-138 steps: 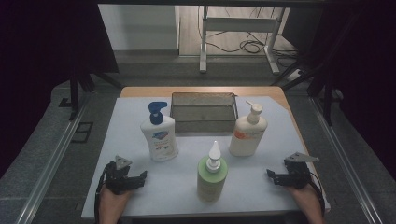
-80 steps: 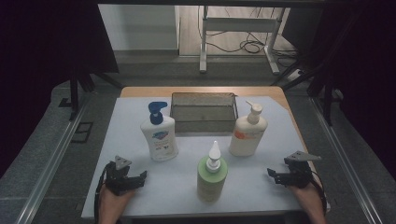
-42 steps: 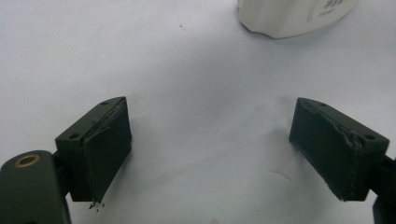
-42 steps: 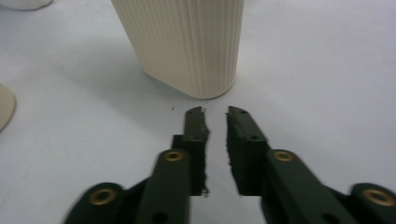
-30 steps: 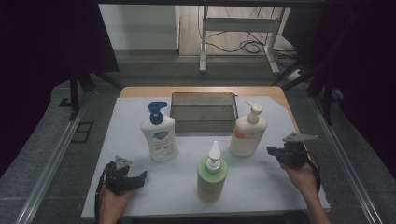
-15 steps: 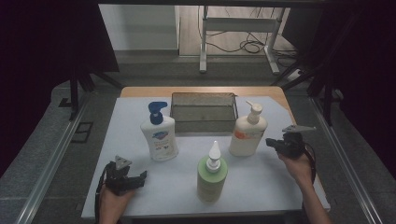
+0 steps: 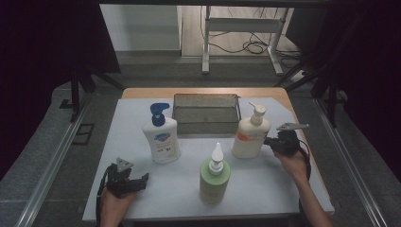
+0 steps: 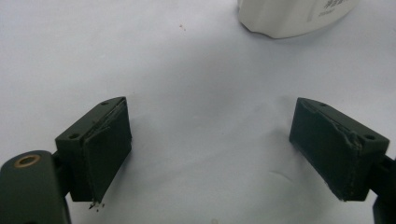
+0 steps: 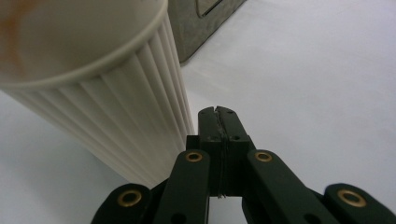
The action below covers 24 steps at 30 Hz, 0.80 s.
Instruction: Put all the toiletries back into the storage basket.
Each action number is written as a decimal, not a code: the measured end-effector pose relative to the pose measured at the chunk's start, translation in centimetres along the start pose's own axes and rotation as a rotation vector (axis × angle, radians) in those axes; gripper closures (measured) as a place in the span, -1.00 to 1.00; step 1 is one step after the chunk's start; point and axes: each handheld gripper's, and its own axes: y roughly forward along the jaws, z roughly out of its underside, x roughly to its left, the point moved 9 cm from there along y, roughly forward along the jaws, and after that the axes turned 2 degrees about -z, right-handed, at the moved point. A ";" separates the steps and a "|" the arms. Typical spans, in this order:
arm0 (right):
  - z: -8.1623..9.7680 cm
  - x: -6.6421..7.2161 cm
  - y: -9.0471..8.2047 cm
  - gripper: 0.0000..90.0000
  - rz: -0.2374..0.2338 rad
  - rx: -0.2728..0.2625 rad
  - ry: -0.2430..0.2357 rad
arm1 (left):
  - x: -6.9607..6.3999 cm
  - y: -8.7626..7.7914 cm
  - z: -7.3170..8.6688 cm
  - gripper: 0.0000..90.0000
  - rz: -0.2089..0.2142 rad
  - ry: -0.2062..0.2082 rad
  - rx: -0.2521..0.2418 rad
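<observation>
Right gripper [image 7: 274,140]: fingers closed, nothing held, positioned just beside cream pump bottle [image 7: 250,137]
Cream pump bottle: stood upright on counter [image 7: 283,189], near metal tray [image 7: 206,113]
Left gripper [image 7: 137,179]: fingers open, empty

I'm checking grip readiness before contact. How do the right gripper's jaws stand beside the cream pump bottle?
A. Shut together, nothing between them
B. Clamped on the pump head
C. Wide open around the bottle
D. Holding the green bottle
A: in the right gripper view the right gripper has its jaws pressed flat together beside the ribbed cream pump bottle, nothing between them.
</observation>
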 end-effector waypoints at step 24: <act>1.2 1.1 -0.5 0.98 -0.079 0.008 -0.018 | 0.0 0.0 0.0 -0.72 -0.001 0.000 0.000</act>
